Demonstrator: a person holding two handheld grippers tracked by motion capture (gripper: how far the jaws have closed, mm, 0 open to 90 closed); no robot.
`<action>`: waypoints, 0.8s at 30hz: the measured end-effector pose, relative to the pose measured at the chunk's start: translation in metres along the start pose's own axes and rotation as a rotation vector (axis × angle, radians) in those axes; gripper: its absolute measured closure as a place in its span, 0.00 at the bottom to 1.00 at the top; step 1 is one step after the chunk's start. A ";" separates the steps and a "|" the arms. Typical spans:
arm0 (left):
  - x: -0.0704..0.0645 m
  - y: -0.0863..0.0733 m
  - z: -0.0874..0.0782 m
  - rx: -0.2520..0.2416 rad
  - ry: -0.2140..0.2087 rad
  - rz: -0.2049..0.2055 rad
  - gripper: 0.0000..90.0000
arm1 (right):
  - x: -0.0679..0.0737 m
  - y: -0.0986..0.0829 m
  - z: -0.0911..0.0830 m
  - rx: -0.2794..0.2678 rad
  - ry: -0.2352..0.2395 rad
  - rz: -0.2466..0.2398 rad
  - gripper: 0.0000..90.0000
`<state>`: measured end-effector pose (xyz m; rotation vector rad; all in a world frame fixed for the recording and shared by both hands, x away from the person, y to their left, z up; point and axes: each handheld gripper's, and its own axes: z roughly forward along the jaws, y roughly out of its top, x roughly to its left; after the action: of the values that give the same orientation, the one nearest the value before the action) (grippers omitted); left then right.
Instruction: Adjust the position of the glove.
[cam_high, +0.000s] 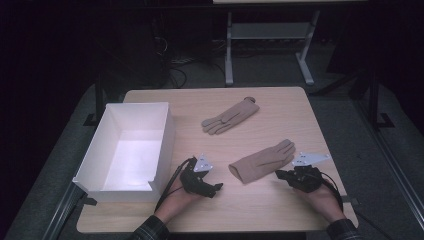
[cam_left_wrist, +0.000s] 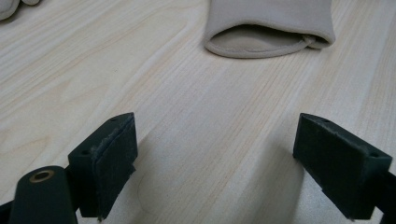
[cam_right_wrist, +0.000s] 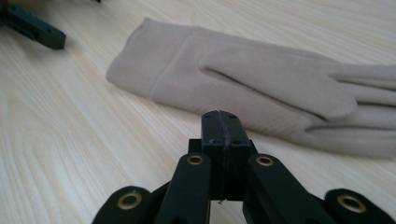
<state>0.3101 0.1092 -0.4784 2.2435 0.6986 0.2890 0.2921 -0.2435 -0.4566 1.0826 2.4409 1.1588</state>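
From the high view, the left gripper (cam_high: 216, 188) rests low on the wooden table (cam_high: 280, 107), its black tips aimed toward the cuff of the near glove (cam_high: 262, 161), which lies just beyond them and apart from them; the dim light makes the jaw gap hard to read here. The right gripper (cam_high: 278, 174) sits close beside the same glove's lower edge, and whether it touches the fabric cannot be told from this height. A far glove (cam_high: 230, 118) lies well beyond both sets of fingers, and a white box (cam_high: 129, 147) stands to the outer side of the left gripper, its near wall hiding part of its floor. Sleeves are cut off by the bottom edge. In the left gripper view, the left gripper (cam_left_wrist: 215, 163) has its jaws spread wide with nothing between them but bare wood; the near glove (cam_left_wrist: 271, 28) lies ahead of the fingertips, open cuff facing them, its finger end cut off by the top edge. A pale scrap in the top corner is too little to identify. In the right gripper view, the right gripper (cam_right_wrist: 221, 122) has its jaws pressed together, gripping nothing, with the near glove (cam_right_wrist: 261, 84) just past the tips; its fingers run out of frame. A black jaw tip of the left gripper (cam_right_wrist: 32, 29) shows beyond the cuff.
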 end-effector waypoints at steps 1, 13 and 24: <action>0.000 0.000 0.000 0.000 0.000 0.000 0.15 | 0.000 0.000 0.000 0.000 0.000 0.000 1.00; 0.000 0.000 0.000 0.002 0.000 0.003 0.15 | 0.019 0.022 0.028 -0.003 0.074 -0.050 1.00; 0.001 0.000 0.000 0.003 0.004 0.012 0.15 | 0.041 0.037 0.054 0.021 0.121 -0.108 1.00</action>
<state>0.3107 0.1097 -0.4781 2.2514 0.6881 0.2985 0.3088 -0.1684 -0.4603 0.8976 2.5726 1.1997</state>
